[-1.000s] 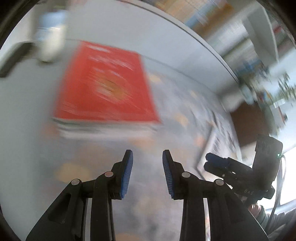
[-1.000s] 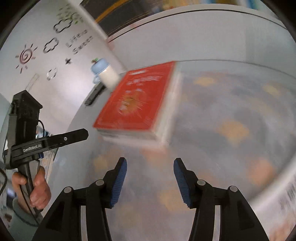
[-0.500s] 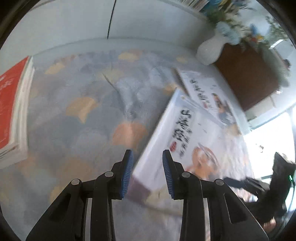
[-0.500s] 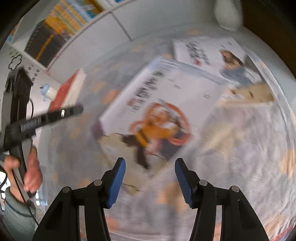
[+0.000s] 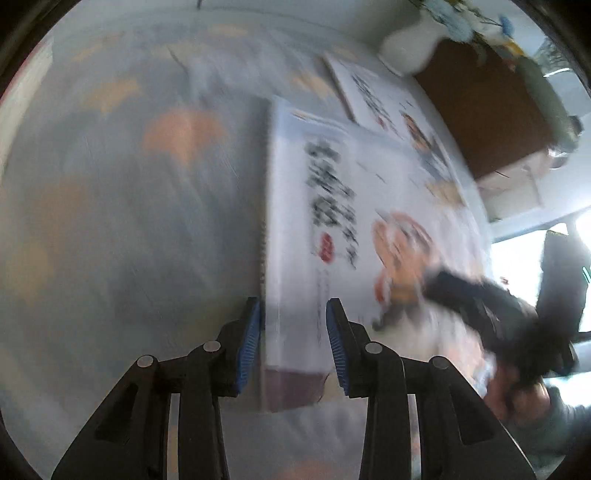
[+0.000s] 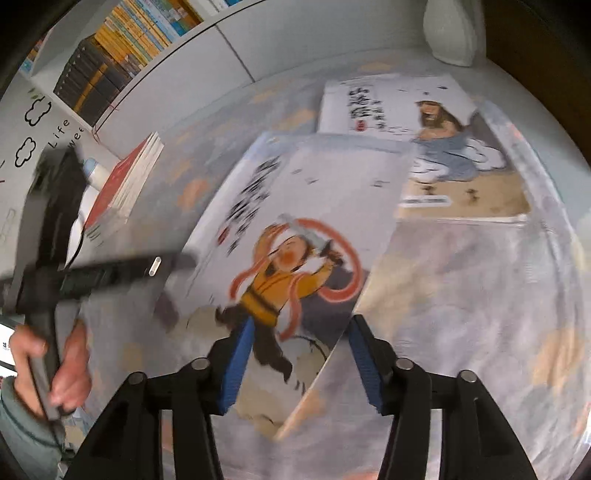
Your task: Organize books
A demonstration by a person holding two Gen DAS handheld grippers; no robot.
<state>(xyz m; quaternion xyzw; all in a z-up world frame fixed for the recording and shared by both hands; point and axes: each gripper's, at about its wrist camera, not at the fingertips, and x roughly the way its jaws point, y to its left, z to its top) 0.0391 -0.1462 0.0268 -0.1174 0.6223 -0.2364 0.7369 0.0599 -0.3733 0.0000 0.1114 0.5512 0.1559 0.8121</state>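
Observation:
A large white picture book (image 5: 351, 206) with black calligraphy and a figure in orange lies flat on the patterned cloth. My left gripper (image 5: 293, 314) hovers over its near spine-side corner, blue pads apart and not pressing on it. My right gripper (image 6: 301, 325) is over the opposite near corner of the same book (image 6: 314, 192); its jaws are closing, with the corner showing between them but no pad on it. A second white book (image 6: 424, 122) with a bearded figure lies just behind. A red book (image 6: 125, 181) tops a stack at the far left.
A white vase (image 6: 448, 33) stands at the table's far edge by a brown cabinet (image 5: 487, 110). A small bottle (image 6: 94, 171) sits behind the red stack. A filled bookshelf (image 6: 110, 48) is on the wall. A person's hand (image 6: 70, 373) holds the left gripper's handle.
Both views have swung away from the red book to the white picture book, and both grippers have come down close over its near end. The right jaws have narrowed.

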